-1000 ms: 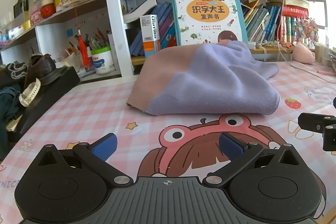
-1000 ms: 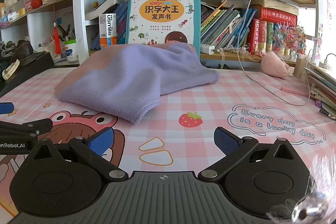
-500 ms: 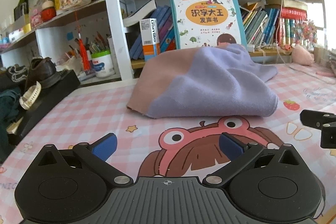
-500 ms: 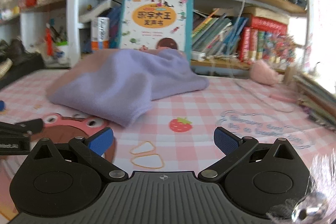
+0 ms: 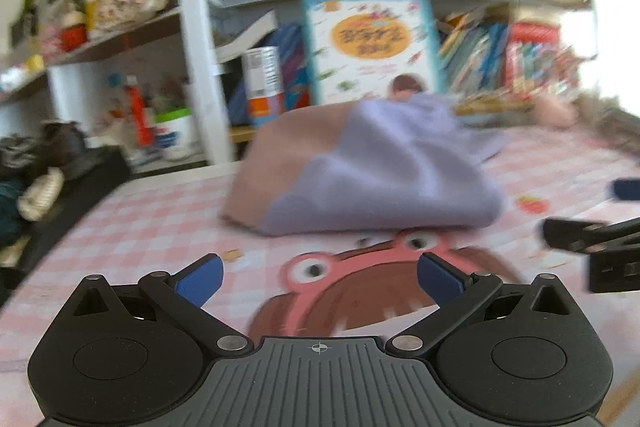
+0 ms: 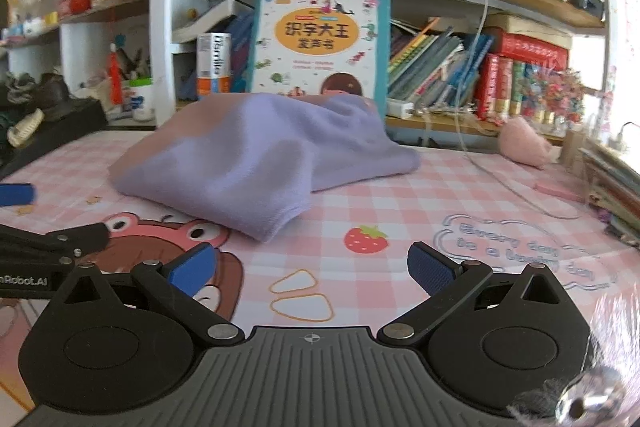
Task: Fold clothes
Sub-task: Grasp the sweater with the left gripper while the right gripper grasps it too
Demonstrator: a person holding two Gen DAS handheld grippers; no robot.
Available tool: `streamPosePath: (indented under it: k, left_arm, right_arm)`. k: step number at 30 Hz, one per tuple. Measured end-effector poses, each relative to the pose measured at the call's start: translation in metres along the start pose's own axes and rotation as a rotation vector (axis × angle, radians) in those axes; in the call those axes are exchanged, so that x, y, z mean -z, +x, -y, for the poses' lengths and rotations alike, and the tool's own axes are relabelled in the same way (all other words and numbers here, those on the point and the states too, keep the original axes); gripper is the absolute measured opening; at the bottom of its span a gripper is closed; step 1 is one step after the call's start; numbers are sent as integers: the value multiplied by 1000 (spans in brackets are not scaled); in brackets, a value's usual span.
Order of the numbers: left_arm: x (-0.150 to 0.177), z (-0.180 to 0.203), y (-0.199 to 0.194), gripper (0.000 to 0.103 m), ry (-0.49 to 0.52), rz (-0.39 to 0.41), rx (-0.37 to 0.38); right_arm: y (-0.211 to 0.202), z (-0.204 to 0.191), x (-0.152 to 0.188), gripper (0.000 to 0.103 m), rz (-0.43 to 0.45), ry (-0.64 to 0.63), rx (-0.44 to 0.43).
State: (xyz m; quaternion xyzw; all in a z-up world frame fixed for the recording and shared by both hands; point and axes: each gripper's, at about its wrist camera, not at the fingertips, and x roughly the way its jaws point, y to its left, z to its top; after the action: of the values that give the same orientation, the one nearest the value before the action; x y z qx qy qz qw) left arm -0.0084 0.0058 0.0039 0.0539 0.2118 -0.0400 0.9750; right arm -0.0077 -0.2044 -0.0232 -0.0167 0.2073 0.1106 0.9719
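Observation:
A lilac and dusty-pink garment lies in a loose heap on the pink checked table mat, ahead of both grippers; it also shows in the right wrist view. My left gripper is open and empty, a short way in front of the garment's near edge. My right gripper is open and empty, near the garment's right corner. Each gripper shows at the edge of the other's view, the right one and the left one.
A bookshelf stands behind the table with a large children's book upright just behind the garment. A black box with shoes sits at the left. A pink plush, a white cable and stacked books lie at the right.
Both grippers have moved a little closer to the garment; the left view is motion-blurred now. The garment has not moved and both grippers stay open.

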Motion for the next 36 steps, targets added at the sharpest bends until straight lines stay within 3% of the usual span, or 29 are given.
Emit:
streamPosePath:
  k: [2, 7, 10, 15, 18, 24, 26, 27, 28, 29, 32, 36]
  left_arm:
    - [0, -3, 0, 103, -6, -5, 47]
    - [-2, 2, 22, 103, -1, -107, 116]
    - [-10, 10, 31, 103, 42, -110, 158]
    - [-25, 40, 44, 103, 234, -71, 188]
    - [-30, 60, 53, 103, 344, -61, 200]
    - [-27, 102, 73, 100, 582, -18, 181]
    - [-25, 108, 84, 89, 628, 1, 153]
    - [-26, 107, 90, 68, 636, 2, 147]
    - [-27, 102, 97, 26, 627, -8, 143]
    - [-31, 93, 101, 16, 594, -12, 145]
    - [-49, 58, 86, 8, 391, 64, 197]
    - [-66, 26, 34, 7, 260, 177, 234]
  right_arm:
    - [0, 5, -1, 103, -1, 33, -44]
    - [11, 22, -8, 103, -62, 135, -101]
    - [22, 33, -19, 103, -93, 194, -131]
    - [45, 55, -41, 99, -123, 311, -189]
    - [62, 72, -52, 79, -143, 421, -227]
    - [91, 94, -61, 79, -203, 583, -277]
    - [101, 97, -61, 79, -224, 632, -296]
    - [106, 98, -61, 80, -235, 659, -307]
    - [111, 100, -60, 80, -246, 687, -317]
    - [115, 101, -59, 81, -254, 715, -330]
    - [126, 107, -53, 82, -263, 829, -395]
    - [146, 113, -46, 82, -270, 1012, -458]
